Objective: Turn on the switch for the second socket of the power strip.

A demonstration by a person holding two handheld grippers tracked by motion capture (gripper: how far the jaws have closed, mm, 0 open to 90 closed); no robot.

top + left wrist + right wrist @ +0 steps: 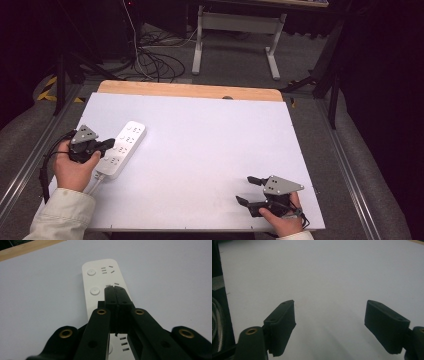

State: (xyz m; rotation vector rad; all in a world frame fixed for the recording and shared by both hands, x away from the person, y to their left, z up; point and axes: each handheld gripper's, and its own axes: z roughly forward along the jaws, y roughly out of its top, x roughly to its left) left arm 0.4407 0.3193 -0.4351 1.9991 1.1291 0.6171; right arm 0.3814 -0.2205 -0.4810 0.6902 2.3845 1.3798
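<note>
1. High view: a white power strip lies at about 9 o'clock on the white table, slanting from the near left up toward 1 o'clock, its cord leaving at the near end. The left hand holds the left gripper with its black tip over the strip's middle. At about 5 o'clock, the right hand holds the right gripper, well apart from the strip, its jaws spread and pointing toward 9 o'clock.

2. Left gripper view: the left gripper has its jaws pressed together with nothing between them. Their tip sits over the power strip, just short of the second round button; the strip runs toward 12 o'clock.

3. Right gripper view: the right gripper stands wide, bare table between its pads.
</note>
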